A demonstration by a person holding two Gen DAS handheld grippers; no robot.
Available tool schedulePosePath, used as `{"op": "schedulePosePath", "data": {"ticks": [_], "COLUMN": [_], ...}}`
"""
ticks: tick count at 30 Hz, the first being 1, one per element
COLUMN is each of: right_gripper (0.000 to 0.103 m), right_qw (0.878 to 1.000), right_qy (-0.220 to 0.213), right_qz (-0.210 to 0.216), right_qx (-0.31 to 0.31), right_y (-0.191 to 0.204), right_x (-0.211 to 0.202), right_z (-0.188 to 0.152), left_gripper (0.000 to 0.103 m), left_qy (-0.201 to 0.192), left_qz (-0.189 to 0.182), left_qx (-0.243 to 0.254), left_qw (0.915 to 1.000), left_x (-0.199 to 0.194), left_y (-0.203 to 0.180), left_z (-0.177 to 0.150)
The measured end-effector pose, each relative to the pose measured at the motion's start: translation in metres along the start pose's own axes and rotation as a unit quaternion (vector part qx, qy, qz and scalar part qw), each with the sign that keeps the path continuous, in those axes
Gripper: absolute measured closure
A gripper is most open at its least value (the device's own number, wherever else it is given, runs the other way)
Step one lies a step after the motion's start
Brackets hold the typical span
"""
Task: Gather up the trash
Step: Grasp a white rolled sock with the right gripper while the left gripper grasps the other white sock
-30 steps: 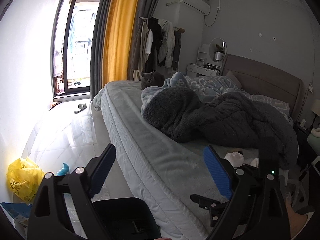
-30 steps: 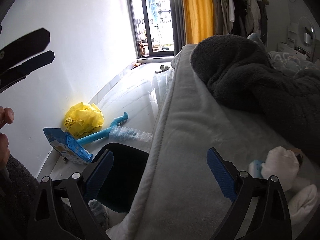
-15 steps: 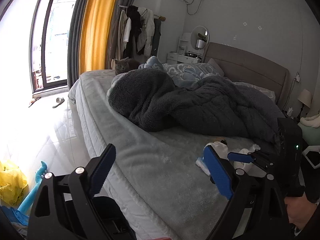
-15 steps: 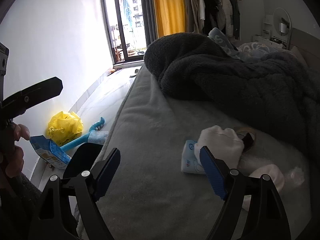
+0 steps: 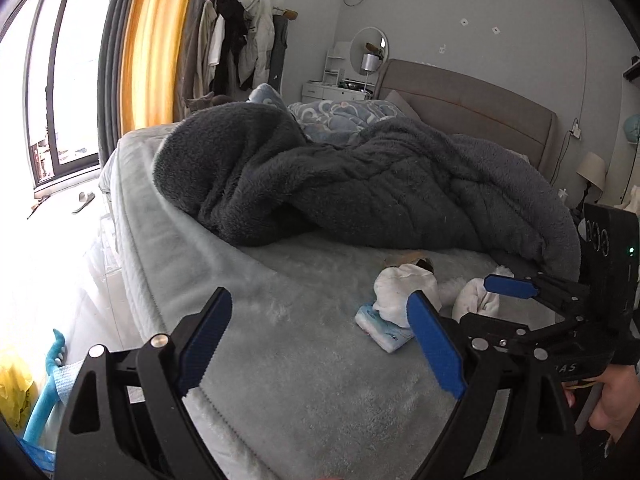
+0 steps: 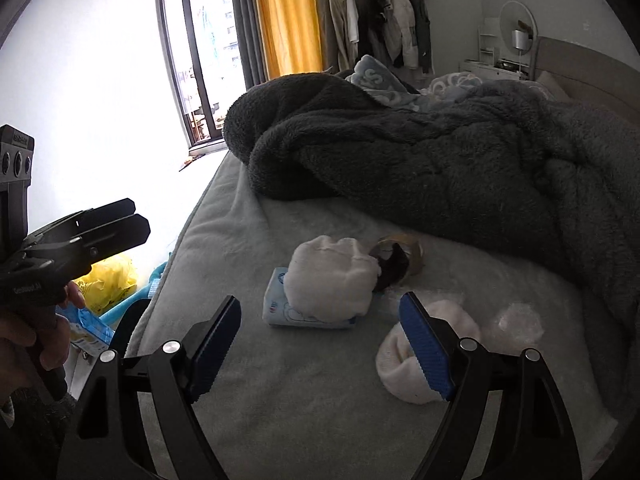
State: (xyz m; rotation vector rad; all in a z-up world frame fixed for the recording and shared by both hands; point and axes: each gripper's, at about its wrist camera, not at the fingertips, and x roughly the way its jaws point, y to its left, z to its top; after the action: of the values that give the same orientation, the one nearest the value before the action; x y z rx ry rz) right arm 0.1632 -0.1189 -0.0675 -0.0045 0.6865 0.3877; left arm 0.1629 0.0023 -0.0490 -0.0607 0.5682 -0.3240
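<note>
Trash sits in the middle of the frame on the gray bed (image 6: 280, 400), a white wad (image 6: 332, 280) lying on a tissue pack (image 6: 280, 312) beside a tape roll (image 6: 400, 252), and both the right tongs (image 6: 320, 344) and left tongs (image 5: 320, 340) are wide open and empty.

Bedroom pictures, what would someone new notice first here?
The big dark grey fleece blanket heaped across the bed stands out first. In front of it sits a small cluster: a white crumpled wad resting on a tissue pack, and a tape roll behind. A bright yellow curtain hangs by the window.
</note>
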Motion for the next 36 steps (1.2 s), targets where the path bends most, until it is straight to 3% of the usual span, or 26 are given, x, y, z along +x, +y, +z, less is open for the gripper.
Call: {"op": "schedulePosePath", "data": {"ticks": [12,15,23,29,36], "right_gripper": [0.021,0.032,0.04,0.057,0.068], "right_qw": [0.999,0.997,0.995,0.994,0.995], "right_qy": [0.021,0.026,0.048,0.066,0.052], "right_qz": [-0.011,-0.011,-0.038,-0.066,-0.053], "right_qx": [0.049,0.066,0.077,0.061,0.067], "right_y": [-0.041,-0.051,-0.062,-0.068,-0.07], "right_x": [0.005,0.007,0.014,0.015,0.004], "right_z": [-0.024,-0.029,-0.038,-0.046,-0.045], "left_gripper": [0.013,0.013,0.015,0.016,0.023], "left_qy": [0.032,0.044,0.055,0.067,0.087], "left_qz": [-0.036,-0.044,-0.056,-0.057,-0.054], "left_qx": [0.012,0.02,0.012,0.01,-0.007], "left_qw": [0.9987,0.9978,0.9968,0.9961,0.9948], "left_x": [0.05,0.063,0.084,0.096,0.111], "left_y": [-0.028,-0.037,-0.053,-0.063,-0.067], "left_z": [-0.004,-0.006,-0.006,-0.009,-0.013]}}
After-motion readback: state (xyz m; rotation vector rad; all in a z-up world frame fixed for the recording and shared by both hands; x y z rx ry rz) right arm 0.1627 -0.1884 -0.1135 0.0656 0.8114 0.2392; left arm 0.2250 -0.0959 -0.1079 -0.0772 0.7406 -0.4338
